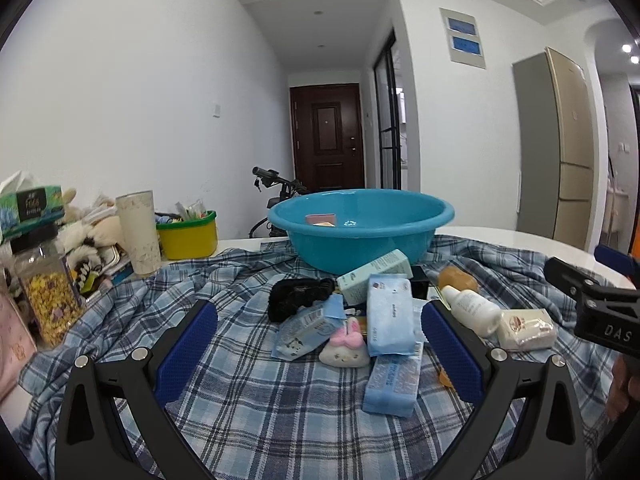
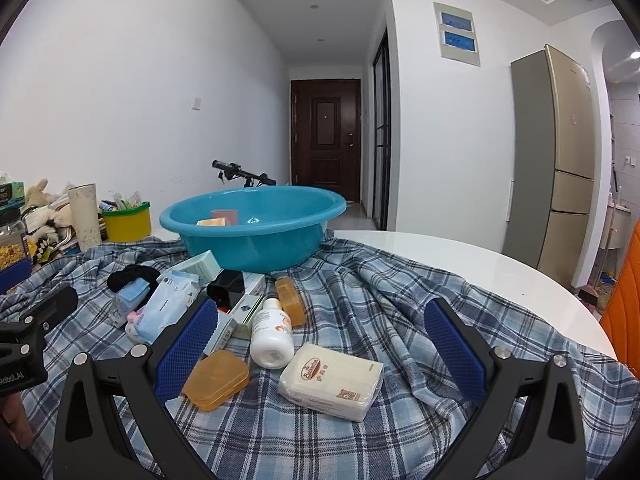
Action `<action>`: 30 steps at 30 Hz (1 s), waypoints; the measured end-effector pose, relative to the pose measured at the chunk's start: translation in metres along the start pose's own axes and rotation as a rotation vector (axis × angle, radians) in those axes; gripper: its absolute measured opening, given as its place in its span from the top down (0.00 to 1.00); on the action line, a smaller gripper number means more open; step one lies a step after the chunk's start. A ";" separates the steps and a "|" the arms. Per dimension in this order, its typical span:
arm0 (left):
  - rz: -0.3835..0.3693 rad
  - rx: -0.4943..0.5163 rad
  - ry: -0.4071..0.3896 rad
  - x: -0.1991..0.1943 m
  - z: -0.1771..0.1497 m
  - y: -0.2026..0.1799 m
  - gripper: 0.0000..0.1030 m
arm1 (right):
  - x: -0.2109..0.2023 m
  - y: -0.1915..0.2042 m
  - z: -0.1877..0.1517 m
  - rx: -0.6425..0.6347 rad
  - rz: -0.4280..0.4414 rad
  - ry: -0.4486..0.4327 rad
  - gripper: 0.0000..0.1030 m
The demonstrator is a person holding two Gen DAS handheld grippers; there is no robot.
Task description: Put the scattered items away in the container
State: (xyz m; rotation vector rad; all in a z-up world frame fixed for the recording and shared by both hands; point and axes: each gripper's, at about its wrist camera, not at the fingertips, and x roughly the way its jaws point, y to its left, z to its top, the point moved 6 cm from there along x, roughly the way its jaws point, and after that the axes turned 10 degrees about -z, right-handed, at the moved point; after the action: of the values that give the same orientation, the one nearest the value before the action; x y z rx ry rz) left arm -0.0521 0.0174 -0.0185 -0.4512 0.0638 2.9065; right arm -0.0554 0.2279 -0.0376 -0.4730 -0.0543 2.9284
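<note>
A blue basin (image 1: pixel 360 236) (image 2: pixel 256 236) stands at the back of the plaid cloth with a pink block and an orange piece inside. Scattered items lie in front of it: blue tissue packs (image 1: pixel 390 316), a small plush toy (image 1: pixel 346 346), a black hair tie (image 1: pixel 298 296), a mint box (image 1: pixel 374 274), a white bottle (image 2: pixel 274 336), an orange pill case (image 2: pixel 216 380), an amber soap bar (image 2: pixel 291 300) and a wrapped white soap (image 2: pixel 332 380). My left gripper (image 1: pixel 320 344) is open above the tissue packs and plush. My right gripper (image 2: pixel 320 344) is open around the bottle and wrapped soap.
At the far left stand a yellow tub (image 1: pixel 188 236), a pale tumbler (image 1: pixel 138 232), a jar of snacks (image 1: pixel 48 296), a tissue box (image 1: pixel 32 208) and soft toys. The white round table edge (image 2: pixel 480 264) curves at the right. A bicycle handlebar (image 2: pixel 240 172) is behind the basin.
</note>
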 end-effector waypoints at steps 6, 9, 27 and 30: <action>-0.051 -0.011 0.032 0.000 0.009 -0.007 0.00 | 0.003 0.007 0.001 -0.026 0.020 0.057 0.00; -0.065 -0.034 0.042 -0.002 0.020 -0.005 0.00 | 0.000 0.007 0.010 -0.039 -0.008 0.052 0.00; -0.090 -0.057 0.017 -0.010 0.106 -0.005 0.00 | -0.012 -0.009 0.106 0.022 -0.015 -0.001 0.00; -0.084 -0.036 0.000 -0.009 0.127 -0.005 0.00 | -0.012 -0.009 0.125 0.027 -0.011 -0.021 0.00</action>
State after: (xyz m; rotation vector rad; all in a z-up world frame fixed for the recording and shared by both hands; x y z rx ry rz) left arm -0.0805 0.0296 0.1054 -0.4483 -0.0077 2.8298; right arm -0.0823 0.2335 0.0853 -0.4361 -0.0205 2.9199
